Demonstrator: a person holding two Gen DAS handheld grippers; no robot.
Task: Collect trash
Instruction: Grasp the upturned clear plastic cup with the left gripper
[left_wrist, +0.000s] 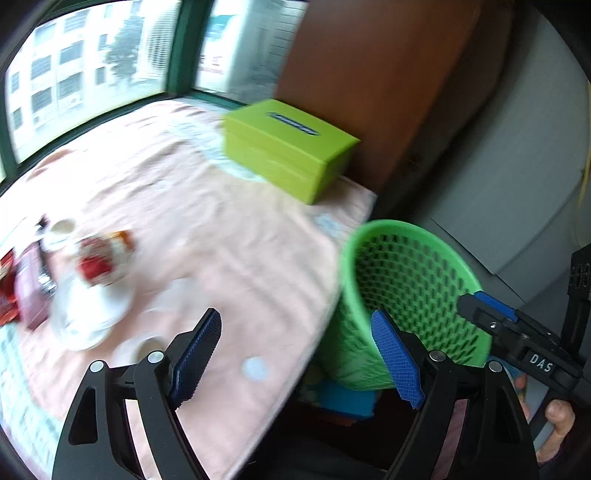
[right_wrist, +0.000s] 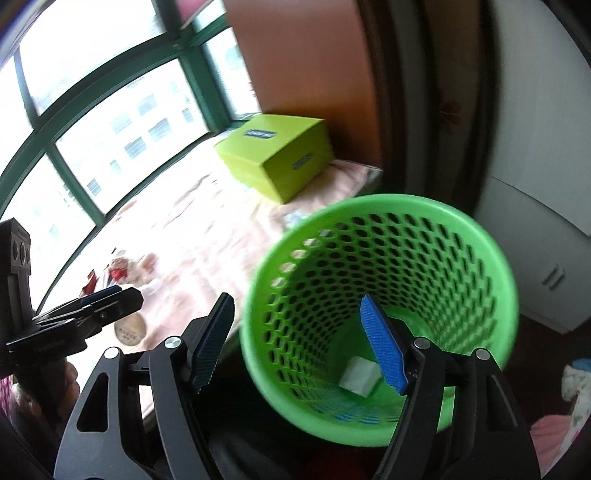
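Left hand-held gripper (left_wrist: 295, 354) apart, empty, over desk (left_wrist: 207, 229) edge. Right hand-held gripper (right_wrist: 299, 339) apart, empty, above green basket (right_wrist: 480, 236); white trash (right_wrist: 359, 376) inside at six o'clock.

The left claw (left_wrist: 299, 354) points down at a slant. Its 2 black arms stand wide apart, and the blue pads (left_wrist: 397, 360) face each other with nothing between them. The right claw (right_wrist: 299, 343) also tips down at a slant. Its jaws are apart too, and nothing is pinched in them. In the left wrist view, a hand (left_wrist: 557, 428) grips the handle of the right claw from below. In the right wrist view, the left claw shows at the left edge.
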